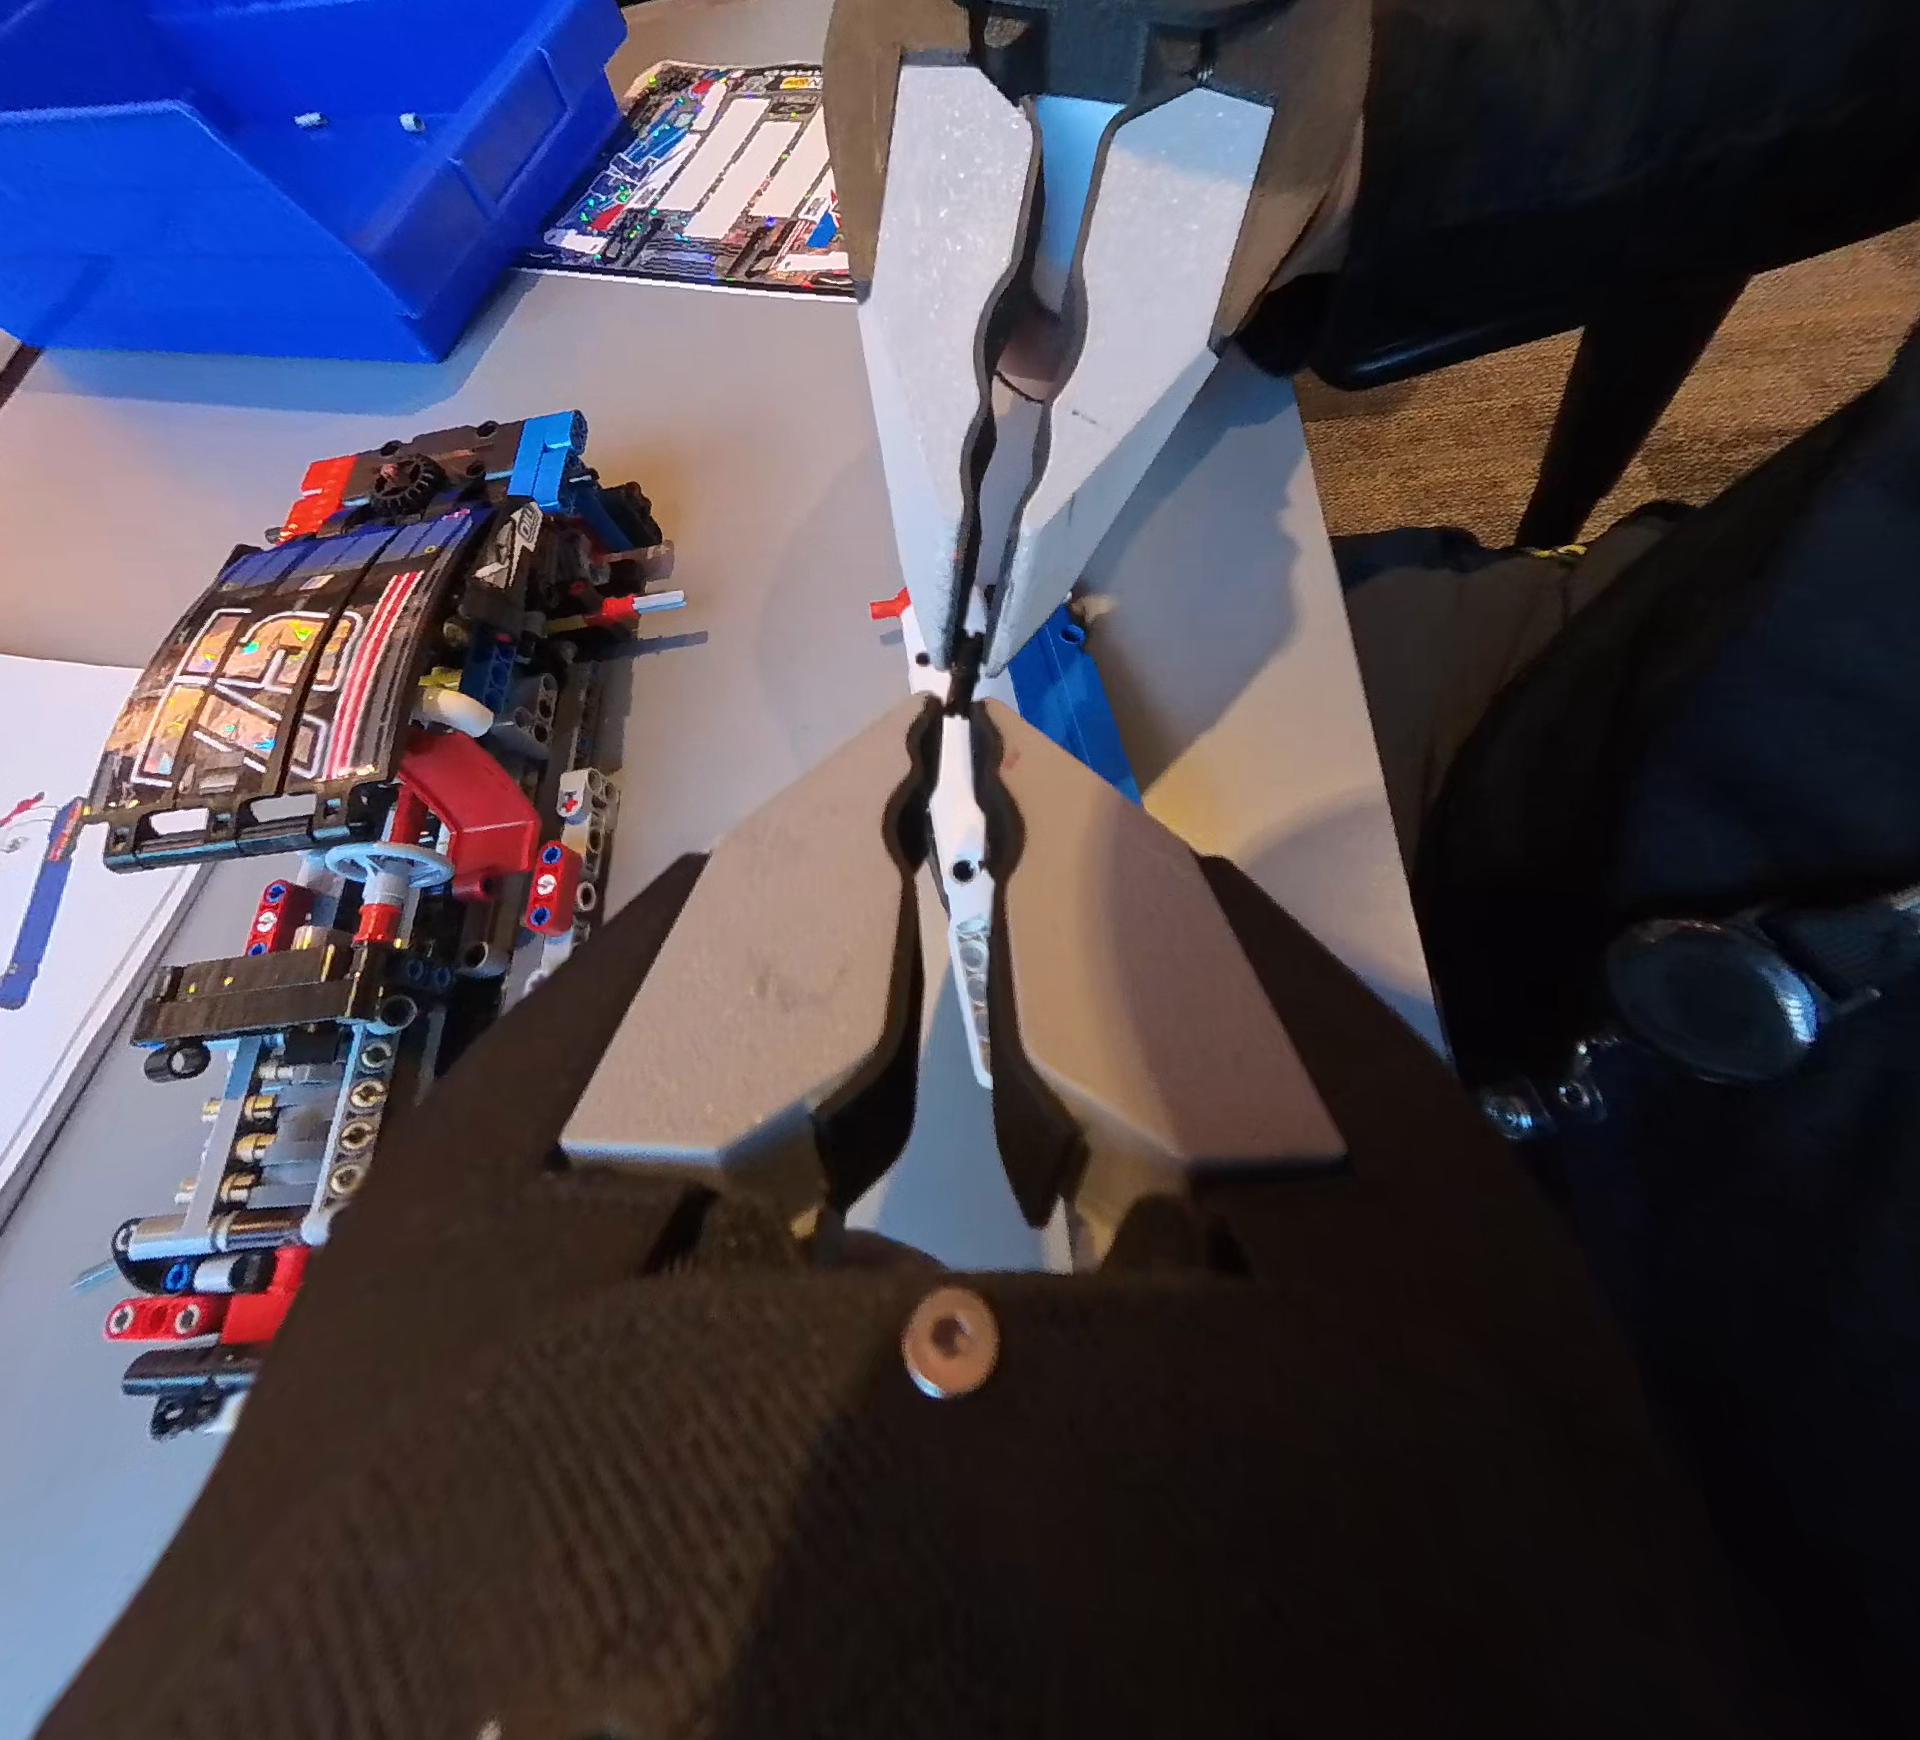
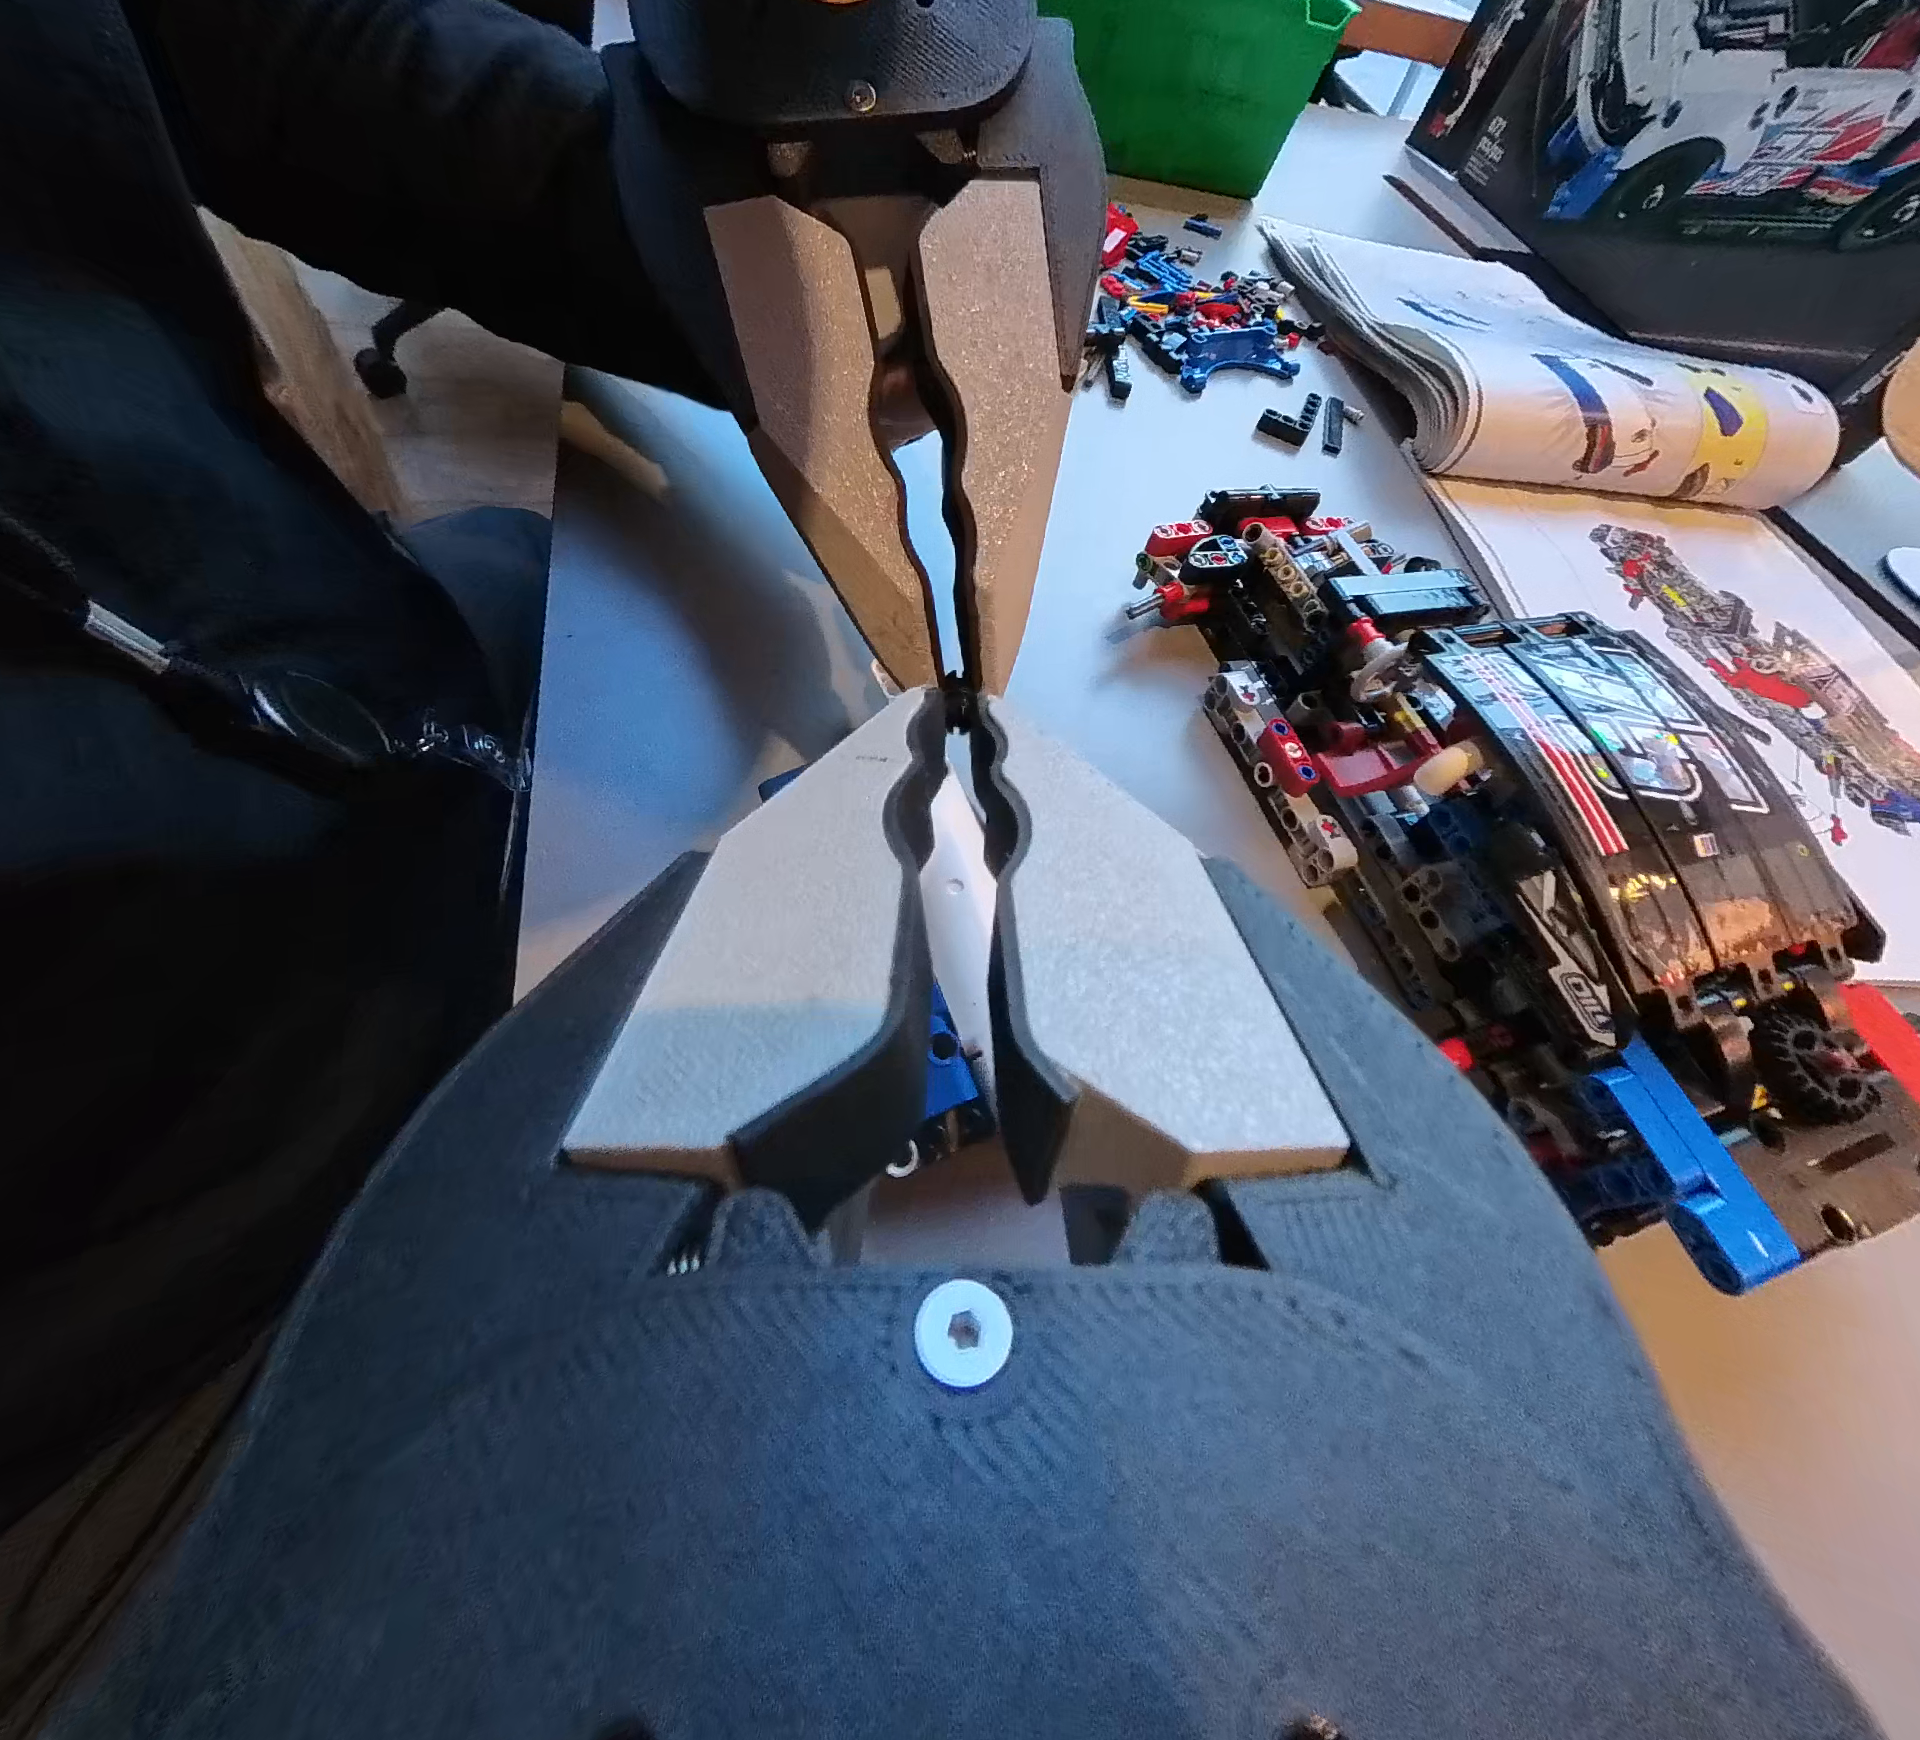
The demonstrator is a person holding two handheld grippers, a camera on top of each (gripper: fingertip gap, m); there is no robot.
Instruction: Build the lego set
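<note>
Two handheld grippers meet tip to tip above the near edge of a grey table [image 1: 727,360]. In the left wrist view, the left gripper [image 1: 954,714] has its fingers almost fully closed around a slim white Lego piece [image 1: 961,843] with pin holes, which runs back between the fingers toward the camera. The right gripper [image 1: 971,646] comes in from the far side, its fingers pinched together on what looks like a small black part at the tip of the white piece; the part is too small to identify. A blue Lego piece [image 1: 1070,703] lies on the table just below the meeting tips.

The partly built Lego car [image 1: 353,755], black with red, blue and white parts, rests on the table to the left, lying partly over an open instruction booklet [image 1: 62,859]. Beyond it sits a blue storage bin [image 1: 291,132], with a sticker sheet [image 1: 717,173] beside it.

In the right wrist view, the car [image 2: 1538,859] lies to the right. Farther off are a scatter of loose Lego pieces [image 2: 1195,319], a green bin [image 2: 1174,38] and the set's box [image 2: 1714,49]. A person's dark sleeve [image 2: 343,132] reaches in on the left.
</note>
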